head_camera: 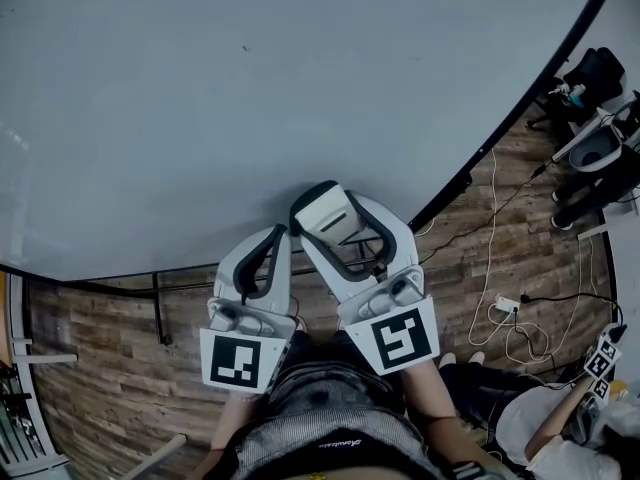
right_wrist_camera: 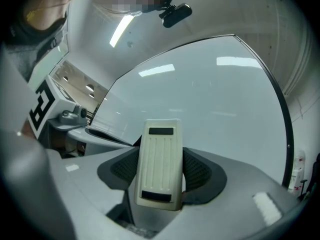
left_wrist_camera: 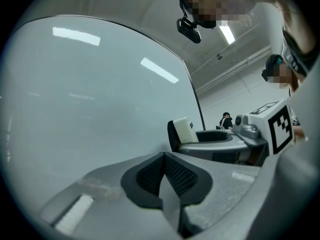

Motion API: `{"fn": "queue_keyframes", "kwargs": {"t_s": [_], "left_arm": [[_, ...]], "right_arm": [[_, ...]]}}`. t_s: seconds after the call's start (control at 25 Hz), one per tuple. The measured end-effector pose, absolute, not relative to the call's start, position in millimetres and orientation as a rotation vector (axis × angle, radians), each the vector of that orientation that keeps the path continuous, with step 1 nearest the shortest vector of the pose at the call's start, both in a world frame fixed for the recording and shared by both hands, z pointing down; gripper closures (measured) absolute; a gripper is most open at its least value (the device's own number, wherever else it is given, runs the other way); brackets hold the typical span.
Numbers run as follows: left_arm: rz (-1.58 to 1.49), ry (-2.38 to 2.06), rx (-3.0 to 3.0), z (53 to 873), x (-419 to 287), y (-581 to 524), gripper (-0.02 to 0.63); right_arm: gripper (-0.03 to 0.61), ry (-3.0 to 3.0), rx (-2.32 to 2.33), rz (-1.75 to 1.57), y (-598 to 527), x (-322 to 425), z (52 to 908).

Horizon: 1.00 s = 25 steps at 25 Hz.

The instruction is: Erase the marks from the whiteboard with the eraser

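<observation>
Two claws, side by side, low in front of one whiteboard (head_camera: 250,98).

Left claw (head_camera: 275,236): closed, with its two dark ribbed pads (left_wrist_camera: 150,176) pressed one against the other and nothing between them. Pointing at the lower part of the board, just left of the right claw.

Right claw (head_camera: 326,208): clamped on the one eraser (head_camera: 322,211), with one pad on each long side of it. In the right gripper view, a cream block with fine ribs and two dark slots, standing upright between the jaws, its far end reaching past the fingertips toward the board. Near the lower edge of the board; impossible to tell if touching it or only very close.

One small dark speck (head_camera: 245,48) on the board, far ahead of both claws.

Two cubes with square markers: left cube (head_camera: 238,360) at the back of the left claw, right cube (head_camera: 398,336) at the back of the right claw, both nearer to the person than the jaws.

Under and behind the claws, a wooden floor (head_camera: 100,348). To the right of the right claw, one white power strip (head_camera: 507,305) on this floor. Further right and behind, one other person (head_camera: 545,423) low at the corner, with one more marker cube (head_camera: 603,356) just beside.
</observation>
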<state>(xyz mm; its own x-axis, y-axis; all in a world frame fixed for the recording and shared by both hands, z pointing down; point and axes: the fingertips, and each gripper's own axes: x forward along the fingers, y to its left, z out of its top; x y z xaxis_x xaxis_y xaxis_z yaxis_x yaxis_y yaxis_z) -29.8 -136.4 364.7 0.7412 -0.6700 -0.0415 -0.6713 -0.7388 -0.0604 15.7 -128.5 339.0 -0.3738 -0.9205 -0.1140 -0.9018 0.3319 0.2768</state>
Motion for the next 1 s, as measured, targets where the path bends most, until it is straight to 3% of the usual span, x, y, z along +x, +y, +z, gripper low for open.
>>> {"fn": "queue_keyframes", "kwargs": {"t_s": [1.0], "left_arm": [[0.007, 1.082, -2.869, 367.4, -25.6, -141.1, 0.612]], "right_arm": [[0.314, -2.514, 1.690, -0.431, -127.4, 14.5, 343.2]]}}
